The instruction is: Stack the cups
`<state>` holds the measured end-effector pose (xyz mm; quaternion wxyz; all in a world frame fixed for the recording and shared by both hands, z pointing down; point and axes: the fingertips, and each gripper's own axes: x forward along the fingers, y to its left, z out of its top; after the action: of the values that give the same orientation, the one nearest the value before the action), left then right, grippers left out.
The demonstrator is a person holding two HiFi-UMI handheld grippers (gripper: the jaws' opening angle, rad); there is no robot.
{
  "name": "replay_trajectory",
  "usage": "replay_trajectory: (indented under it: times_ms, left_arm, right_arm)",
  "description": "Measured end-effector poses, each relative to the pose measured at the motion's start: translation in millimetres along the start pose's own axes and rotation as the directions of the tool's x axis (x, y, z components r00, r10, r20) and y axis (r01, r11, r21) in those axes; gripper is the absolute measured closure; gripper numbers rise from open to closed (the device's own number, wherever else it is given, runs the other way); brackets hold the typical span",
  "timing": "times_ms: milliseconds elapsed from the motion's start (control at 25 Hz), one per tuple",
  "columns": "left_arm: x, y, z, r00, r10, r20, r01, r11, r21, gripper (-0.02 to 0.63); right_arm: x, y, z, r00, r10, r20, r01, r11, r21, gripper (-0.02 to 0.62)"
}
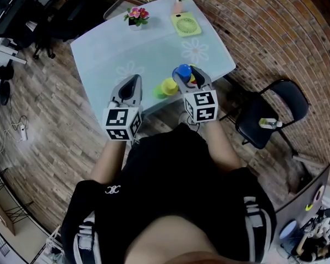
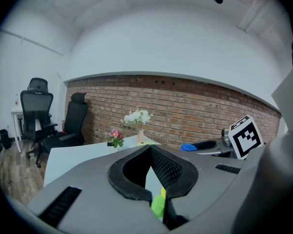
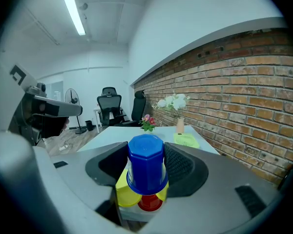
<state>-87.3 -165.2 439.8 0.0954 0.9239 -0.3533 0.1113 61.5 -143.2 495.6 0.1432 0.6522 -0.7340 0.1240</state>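
- Carrying one cup is the step in hand, as I read it: my right gripper [image 1: 185, 75] has its fingers [image 3: 178, 165] pinching the blue cup [image 3: 146, 165] by its sides. The cup is mouth down, with its flat base on top.
- The blue cup hangs over the near edge of the surface [image 1: 132, 51], toward its right corner. Below it in the right gripper view are a yellow cup [image 3: 123, 193] and a red cup [image 3: 149, 203]. I cannot tell whether it touches either of them.
- From the head view, the yellow cup sits just left of the blue one. A green cup [image 1: 158, 92] sits beside the yellow cup, nearer the edge.
- My left gripper [image 1: 133, 81] is near the same edge, left of the cups. Its fingers [image 2: 169, 168] are pressed together at the tips with nothing between them, and the green cup shows only through the slit behind the tips.
- I judge the task to be early, since none of the cups looks nested.
- The next move calls for centring the blue cup's rim over one upturned cup and lowering it straight before I let go. The cups crowd each other here, so a tilted descent could knock a neighbour off the edge.
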Motion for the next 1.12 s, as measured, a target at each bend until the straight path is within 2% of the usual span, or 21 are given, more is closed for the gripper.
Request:
replay_trajectory:
  times_ms: [200,320,640,760,920,960,1000,1120]
  left_arm:
    - [-1.3,-3.3,0.8,1.000,-0.002,-0.001,0.002,1.000,0.002,0.603]
    - [-3.5,-3.5,1.0,1.000,-0.001,0.000,0.001,1.000,0.004,0.603]
    - [-4.2,-5.5,5.2,1.000,-0.002,0.014,0.002,1.000,0.010,0.603]
    - [-1.9,-6.0,12.2,1.000,-0.003,0.030,0.003,1.000,0.011,0.603]
    - [0.5,-11.3,23.6,0.998,-0.004,0.061,0.004,1.000,0.008,0.603]
    - [1.1,-13.2,26.0,0.998,-0.005,0.067,0.005,1.000,0.009,0.603]
    - [2.0,-15.1,28.2,0.997,-0.007,0.073,0.007,1.000,0.010,0.603]
    - [6.0,-19.4,33.5,0.996,-0.015,0.085,0.014,1.000,0.012,0.603]
  right_arm:
    - [1.1,2.0,-0.1,1.000,0.008,-0.001,-0.008,1.000,0.006,0.362]
    - [-0.4,3.4,0.6,1.000,0.014,0.007,-0.014,1.000,0.016,0.323]
    - [-20.5,0.4,29.2,0.989,0.018,0.148,-0.027,0.998,0.061,0.290]
    - [-40.2,-9.8,60.9,0.962,-0.007,0.273,-0.026,0.993,0.117,0.291]
    - [-80.3,-27.0,107.0,0.908,-0.057,0.414,0.001,0.991,0.136,0.295]
    - [-89.6,-31.8,115.2,0.897,-0.074,0.436,0.019,0.991,0.129,0.300]
    - [-97.9,-37.3,121.4,0.888,-0.093,0.451,0.041,0.991,0.124,0.337]
    - [-115.3,-58.8,126.2,0.865,-0.176,0.470,0.117,0.981,0.152,0.507]
